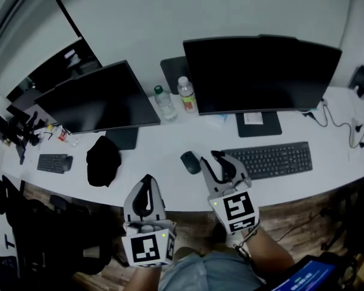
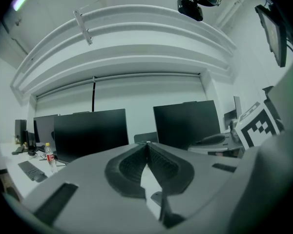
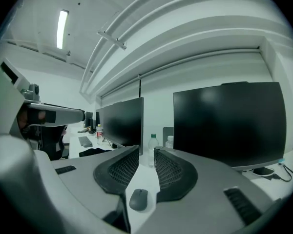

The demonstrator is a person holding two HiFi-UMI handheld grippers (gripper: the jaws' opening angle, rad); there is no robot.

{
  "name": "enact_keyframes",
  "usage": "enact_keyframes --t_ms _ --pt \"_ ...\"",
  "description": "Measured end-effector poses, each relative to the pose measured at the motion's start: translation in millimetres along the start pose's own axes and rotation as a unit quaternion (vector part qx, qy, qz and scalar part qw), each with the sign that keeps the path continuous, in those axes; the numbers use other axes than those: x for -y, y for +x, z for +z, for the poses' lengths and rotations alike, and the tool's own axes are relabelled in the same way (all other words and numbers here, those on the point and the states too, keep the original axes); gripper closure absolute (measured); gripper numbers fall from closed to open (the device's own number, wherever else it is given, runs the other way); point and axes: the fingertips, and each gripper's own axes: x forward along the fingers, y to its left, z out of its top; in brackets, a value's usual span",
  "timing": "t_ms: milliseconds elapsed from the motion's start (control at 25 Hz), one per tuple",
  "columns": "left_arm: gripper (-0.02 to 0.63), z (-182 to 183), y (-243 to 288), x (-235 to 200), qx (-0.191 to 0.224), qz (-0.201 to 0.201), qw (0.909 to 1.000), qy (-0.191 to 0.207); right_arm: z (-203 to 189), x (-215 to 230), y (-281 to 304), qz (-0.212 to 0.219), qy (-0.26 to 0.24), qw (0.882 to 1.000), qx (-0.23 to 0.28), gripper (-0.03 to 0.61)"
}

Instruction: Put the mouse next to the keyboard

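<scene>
A: Seen the mouse (image 1: 190,162)?

B: Lying flat on the white counter (image 1: 158,162), near the left end of the keyboard (image 1: 273,160) but not touching it. Sitting just ahead of the right gripper (image 1: 216,156), too, low in the gap when looking along its jaws.

A: Held yet?

B: No. Jaws a little apart there and pressing on nothing. Left gripper (image 2: 147,146) closed tip to tip and empty, hanging back at the counter's front edge.

A: Any guess at handling?

B: Probably light, with a hard, smooth, rounded shell, so likely to squirt out of a pinch near the top. Better taken by the two long sides, low down, about the middle. Not very fragile, though worth setting down gently. Might simply slide as well.

A: And the surface, the room?

B: Smooth, pale, curved counter with bare space between mouse and keyboard. Two dark monitors (image 1: 261,71) at the back, two bottles (image 1: 165,102) between them, a black cloth bundle (image 1: 103,160) to the left. White wall behind, wooden floor below.
</scene>
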Motion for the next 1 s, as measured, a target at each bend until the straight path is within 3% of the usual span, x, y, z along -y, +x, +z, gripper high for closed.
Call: enact_keyframes --t_ms 240,480,760,1000 --pt "0.609 -6.2 22.1 -14.8 -0.005 0.011 0.9999 -0.011 -1.0 1.7 30.3 0.015 -0.010 1.000 -0.010 0.456" --pt "0.609 -28.4 48.9 -36.6 -0.018 -0.001 0.9993 -0.033 -27.2 -3.0 65.7 0.017 -0.010 0.999 -0.049 0.425" --pt "0.609 -66.1 81.6 -68.6 -0.047 -0.009 0.9973 -0.056 -84.4 -18.2 114.4 0.029 -0.010 0.993 -0.118 0.364" --pt "0.609 -113.3 88.1 -89.0 -0.099 -0.008 0.9918 -0.080 -142.7 -30.7 129.3 0.032 -0.001 0.982 -0.186 0.316"
